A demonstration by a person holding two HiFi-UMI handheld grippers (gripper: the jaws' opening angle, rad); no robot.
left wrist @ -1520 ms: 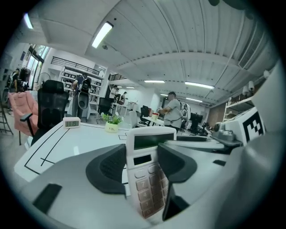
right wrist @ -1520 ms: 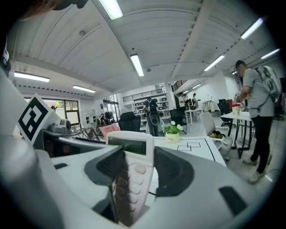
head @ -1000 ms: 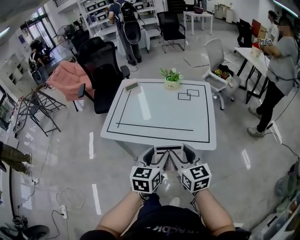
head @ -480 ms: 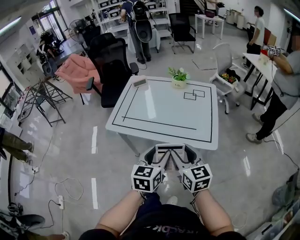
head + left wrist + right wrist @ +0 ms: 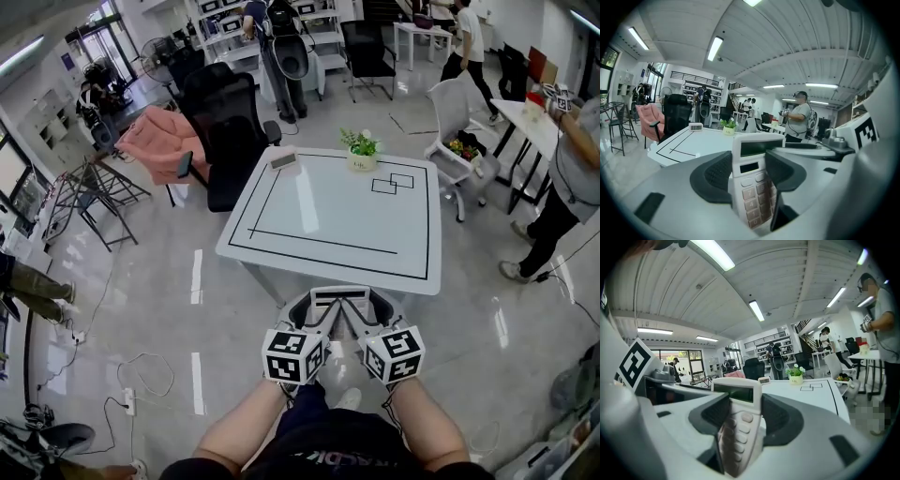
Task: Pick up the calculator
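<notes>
A white calculator (image 5: pixel 327 300) with a dark display hangs in the air in front of me, short of the white table's near edge (image 5: pixel 328 272). Both grippers sit side by side on it. In the left gripper view the calculator (image 5: pixel 752 187) stands upright, keys facing the camera, with my left gripper (image 5: pixel 750 164) shut on its sides. In the right gripper view the calculator (image 5: pixel 738 427) is seen at a slant, and my right gripper (image 5: pixel 746 411) closes round it too. In the head view the left gripper (image 5: pixel 314 307) and right gripper (image 5: pixel 354 307) almost touch.
On the table (image 5: pixel 412 225), marked with black tape lines, stand a small digital clock (image 5: pixel 283 160) and a potted plant (image 5: pixel 361 150) at its far edge. Black chairs (image 5: pixel 225 131) and a pink one (image 5: pixel 159 141) stand far left, a white chair (image 5: pixel 459 117) far right. Several people stand around.
Both grippers keep the same hold on the calculator. The table has drifted slightly in the head view, and a person at the back right has walked leftward.
</notes>
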